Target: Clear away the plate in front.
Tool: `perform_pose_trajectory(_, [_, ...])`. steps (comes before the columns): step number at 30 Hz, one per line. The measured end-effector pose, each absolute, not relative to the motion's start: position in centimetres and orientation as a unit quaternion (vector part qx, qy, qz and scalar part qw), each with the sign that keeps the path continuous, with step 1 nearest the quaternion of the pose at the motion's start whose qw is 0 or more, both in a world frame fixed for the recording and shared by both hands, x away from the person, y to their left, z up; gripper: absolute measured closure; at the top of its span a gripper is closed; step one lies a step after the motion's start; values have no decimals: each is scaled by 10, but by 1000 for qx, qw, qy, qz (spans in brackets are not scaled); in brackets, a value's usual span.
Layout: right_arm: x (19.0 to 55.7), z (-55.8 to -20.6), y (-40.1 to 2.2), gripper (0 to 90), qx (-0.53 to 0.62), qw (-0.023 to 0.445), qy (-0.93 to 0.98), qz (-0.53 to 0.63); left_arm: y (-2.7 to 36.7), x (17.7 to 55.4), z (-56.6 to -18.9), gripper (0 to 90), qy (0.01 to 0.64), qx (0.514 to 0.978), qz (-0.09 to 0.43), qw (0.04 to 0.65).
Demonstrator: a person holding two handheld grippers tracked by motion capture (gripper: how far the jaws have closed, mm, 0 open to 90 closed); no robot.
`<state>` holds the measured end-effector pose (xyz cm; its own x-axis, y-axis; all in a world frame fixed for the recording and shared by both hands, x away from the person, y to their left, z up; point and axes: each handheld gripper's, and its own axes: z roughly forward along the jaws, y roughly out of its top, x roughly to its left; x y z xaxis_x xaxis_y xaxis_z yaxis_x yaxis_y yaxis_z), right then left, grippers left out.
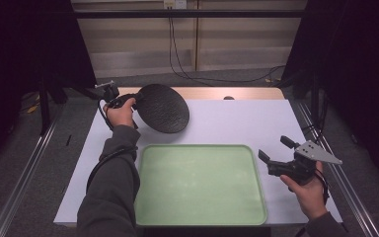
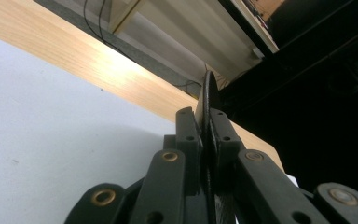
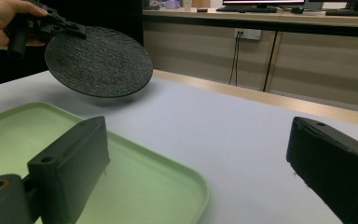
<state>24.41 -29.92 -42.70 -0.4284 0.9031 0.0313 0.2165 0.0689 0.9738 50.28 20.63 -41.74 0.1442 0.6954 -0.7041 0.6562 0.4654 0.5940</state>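
- Plate [image 1: 164,107], black, round and rough-textured, sits at about eleven o'clock over the white table [image 1: 237,123]; we hold it tilted and lifted, and the right gripper view shows its shadow on the table beneath it.
- Left gripper [image 1: 137,100] pinches the plate's rim at the plate's nine o'clock edge. In the left gripper view we see both black jaws closed tight against the rim [image 2: 208,100], which stands edge-on between them.
- Judging progress: we have the plate gripped and off the table, so the pick-up looks done. What seems left is carrying it toward six o'clock and setting it down, most likely on the tray.
- Green tray [image 1: 197,185] lies flat at the centre of the table toward six o'clock, with nothing on it. The plate's lowest edge hangs near the tray's far left corner without touching it.
- Right gripper [image 1: 275,150] hovers at about four o'clock, just beside the tray's right rim. Its jaws are spread wide apart and grasp nothing; in the right gripper view they frame the tray's corner [image 3: 193,186] and bare table.
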Motion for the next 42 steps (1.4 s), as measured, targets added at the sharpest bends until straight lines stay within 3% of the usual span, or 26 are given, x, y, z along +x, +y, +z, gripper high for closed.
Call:
perform_pose_trajectory(18, [244, -427, -298, 51, 417, 321, 662, 534, 208, 487, -392, 852, 618, 548, -29, 563])
perform_pose_trajectory(42, [243, -427, -297, 34, 422, 326, 657, 533, 191, 461, -379, 852, 563, 607, -53, 559])
